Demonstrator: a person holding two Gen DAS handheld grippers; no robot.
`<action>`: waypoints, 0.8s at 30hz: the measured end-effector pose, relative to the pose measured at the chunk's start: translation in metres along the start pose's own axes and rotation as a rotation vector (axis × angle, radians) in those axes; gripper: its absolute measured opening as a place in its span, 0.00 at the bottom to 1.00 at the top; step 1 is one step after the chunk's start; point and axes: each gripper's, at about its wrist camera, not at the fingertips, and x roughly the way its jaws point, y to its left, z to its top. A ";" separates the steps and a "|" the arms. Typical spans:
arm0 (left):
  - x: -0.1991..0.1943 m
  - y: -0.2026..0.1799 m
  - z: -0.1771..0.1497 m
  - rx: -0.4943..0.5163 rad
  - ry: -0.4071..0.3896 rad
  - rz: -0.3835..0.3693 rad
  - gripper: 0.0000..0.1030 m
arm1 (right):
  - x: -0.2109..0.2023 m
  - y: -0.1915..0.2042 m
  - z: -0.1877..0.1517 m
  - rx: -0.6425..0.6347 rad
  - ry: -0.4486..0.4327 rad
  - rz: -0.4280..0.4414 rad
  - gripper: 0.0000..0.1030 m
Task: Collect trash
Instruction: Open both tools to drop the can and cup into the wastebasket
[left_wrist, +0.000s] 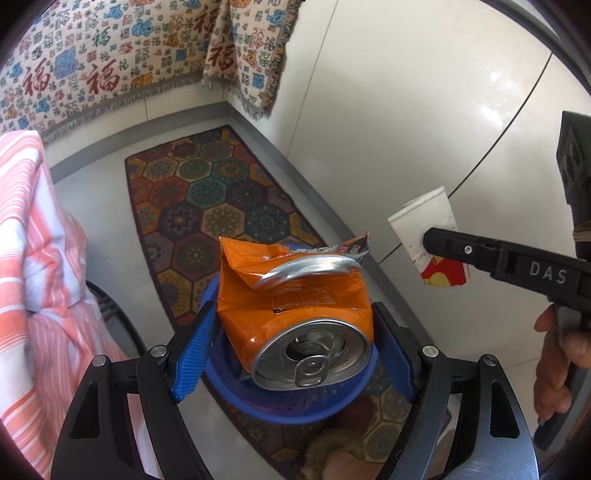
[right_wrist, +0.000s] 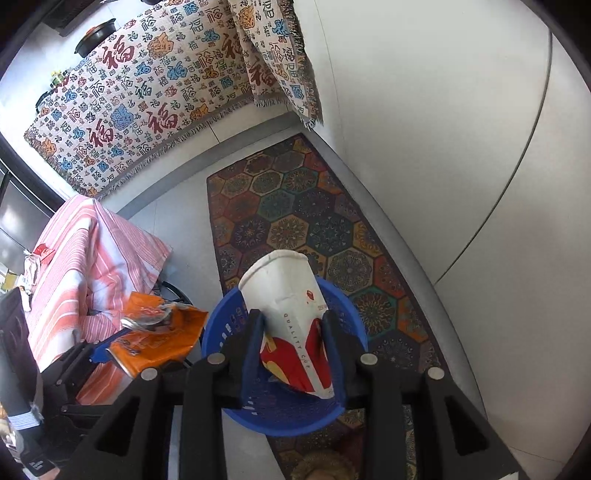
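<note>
Now your left gripper (left_wrist: 291, 354) pinches a crushed orange can (left_wrist: 295, 317), your right gripper (right_wrist: 291, 339) a flattened paper cup (right_wrist: 291, 314), both unreleased above the round blue plastic basket (right_wrist: 343, 302).

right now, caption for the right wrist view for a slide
Right gripper holds a crushed paper cup over the blue basket.

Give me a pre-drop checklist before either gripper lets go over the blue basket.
1. Left gripper holds the crushed orange can: ok, blue pads on both sides.
2. Right gripper holds the paper cup: ok, pinched near its flattened base.
3. Can above the blue basket: ok in the left wrist view, rim shows beneath it.
4. Cup above the basket: ok in the right wrist view.
5. Grippers apart from each other: ok, a gap shows between them.
6. Height of either item over the basket: cannot tell.
7. Room left inside the basket: cannot tell, items block the view.
</note>
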 end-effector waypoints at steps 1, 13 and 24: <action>0.002 0.000 0.000 0.002 0.002 0.001 0.79 | 0.001 0.000 0.000 0.003 0.001 0.001 0.33; 0.029 -0.003 0.000 0.016 0.040 -0.024 0.94 | 0.007 0.003 0.005 0.016 -0.011 0.015 0.51; -0.022 0.009 -0.014 -0.012 -0.006 -0.049 0.94 | -0.021 0.011 0.017 0.041 -0.153 -0.011 0.51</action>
